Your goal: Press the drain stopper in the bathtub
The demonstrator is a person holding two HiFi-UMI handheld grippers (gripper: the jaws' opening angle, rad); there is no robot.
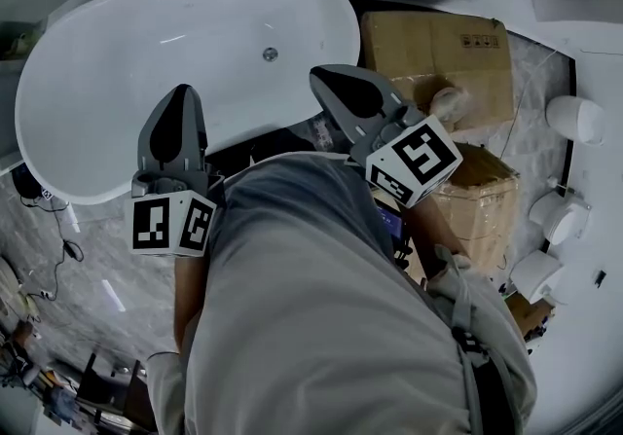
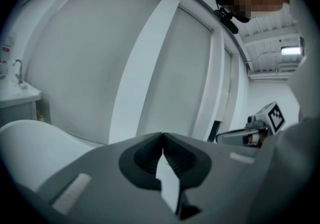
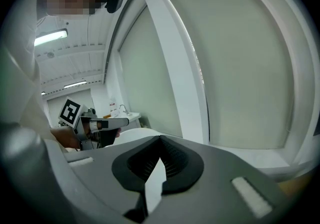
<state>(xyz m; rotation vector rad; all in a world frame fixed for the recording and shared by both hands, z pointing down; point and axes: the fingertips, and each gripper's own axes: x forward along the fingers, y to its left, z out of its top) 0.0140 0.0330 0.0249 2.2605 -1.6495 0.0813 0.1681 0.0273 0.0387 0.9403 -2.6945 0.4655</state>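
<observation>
- On tub floor, near centre: stopper, uncovered, well apart from both tools.
- Left tool and right tool: jaws pressed together, nothing between them.
- Recommended: the right tool is nearer, so lower it vertically and press the stopper squarely on centre.

Smooth and gleaming, that glossy white oval bathtub; shiny round metal drain stopper inside it, matt brown cardboard boxes beside it.
</observation>
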